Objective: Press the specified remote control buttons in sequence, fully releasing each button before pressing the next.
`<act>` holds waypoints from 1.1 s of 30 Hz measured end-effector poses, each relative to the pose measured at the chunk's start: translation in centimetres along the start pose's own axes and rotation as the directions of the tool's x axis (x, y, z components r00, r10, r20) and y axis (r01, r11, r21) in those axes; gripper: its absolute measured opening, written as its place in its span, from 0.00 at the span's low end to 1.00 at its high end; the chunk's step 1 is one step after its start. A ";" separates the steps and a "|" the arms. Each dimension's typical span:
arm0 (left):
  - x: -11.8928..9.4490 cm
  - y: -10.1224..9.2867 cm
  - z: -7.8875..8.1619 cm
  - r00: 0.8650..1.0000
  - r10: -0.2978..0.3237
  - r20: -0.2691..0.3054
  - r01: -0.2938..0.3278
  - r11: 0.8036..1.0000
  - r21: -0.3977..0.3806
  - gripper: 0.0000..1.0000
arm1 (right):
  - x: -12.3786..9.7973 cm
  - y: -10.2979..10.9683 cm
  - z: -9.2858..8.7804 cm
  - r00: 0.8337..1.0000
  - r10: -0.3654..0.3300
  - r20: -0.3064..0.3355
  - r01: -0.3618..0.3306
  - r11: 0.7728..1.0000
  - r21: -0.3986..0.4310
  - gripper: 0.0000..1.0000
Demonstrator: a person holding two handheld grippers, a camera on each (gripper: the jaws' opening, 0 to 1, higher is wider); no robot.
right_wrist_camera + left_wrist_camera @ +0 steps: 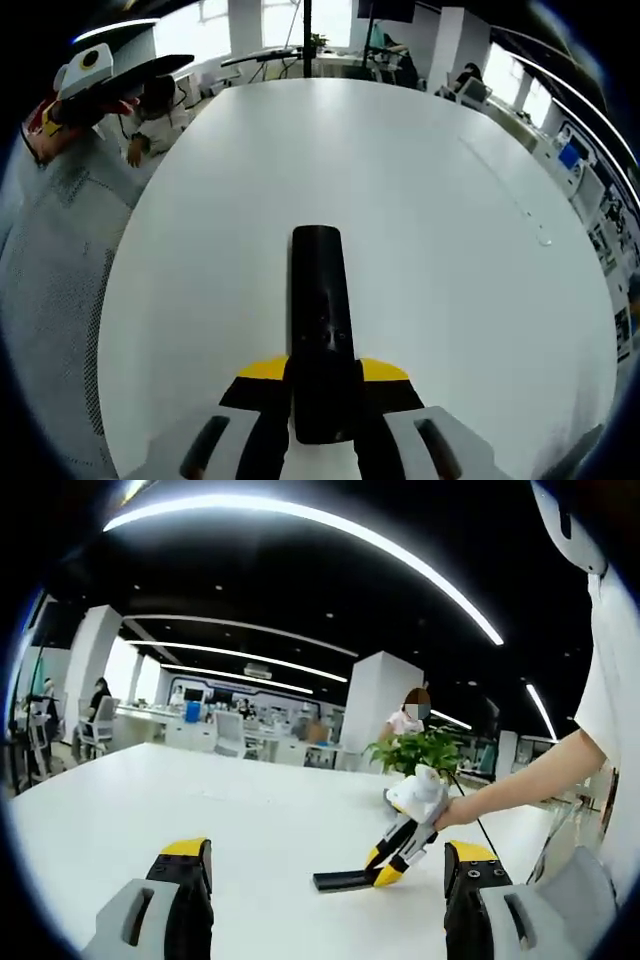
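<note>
Bright, even light from long ceiling strips (300, 530) ahead of the left gripper; strips bow with fisheye distortion. White table (430, 230) glares beyond the right gripper, shadows faint. Background desks soft, edges smeared.

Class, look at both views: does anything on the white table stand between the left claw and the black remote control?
Nothing visible does. The remote control lies on the white table, already clamped in the right claw. The left claw hovers open, with only bare tabletop between it and the remote.
</note>
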State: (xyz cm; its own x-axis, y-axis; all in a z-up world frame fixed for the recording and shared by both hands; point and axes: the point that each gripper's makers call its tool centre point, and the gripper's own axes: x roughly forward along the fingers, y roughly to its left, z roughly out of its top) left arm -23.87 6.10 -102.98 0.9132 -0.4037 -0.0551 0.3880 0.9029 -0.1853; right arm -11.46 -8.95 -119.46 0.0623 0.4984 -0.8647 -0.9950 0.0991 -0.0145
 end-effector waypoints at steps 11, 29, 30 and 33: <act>0.1 0.1 -0.2 1.000 0.001 -0.009 -0.001 1.000 -0.005 1.00 | 0.3 -2.5 0.2 1.000 0.010 -0.002 -0.010 1.000 -0.013 0.21; 0.2 -0.5 -0.6 0.999 -0.031 -0.028 0.030 0.999 -0.011 1.00 | 0.5 -4.3 0.5 1.000 0.007 0.016 -0.007 1.000 0.002 0.22; 0.2 -0.5 -0.6 0.999 -0.030 -0.030 0.030 1.000 -0.004 1.00 | 0.5 -4.3 0.5 1.000 0.003 0.019 -0.003 1.000 0.011 0.22; 0.1 -0.4 -0.6 0.999 -0.023 -0.027 0.023 1.000 -0.007 1.00 | 0.5 -4.3 0.6 1.000 -0.005 0.031 0.002 0.994 0.110 0.25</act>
State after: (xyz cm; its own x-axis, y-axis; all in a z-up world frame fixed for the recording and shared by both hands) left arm -23.96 5.61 -103.48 0.9002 -0.4284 -0.0774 0.4080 0.8922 -0.1936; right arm -7.14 -8.56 -119.51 0.0700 0.5244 -0.8486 -0.9802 0.1943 0.0392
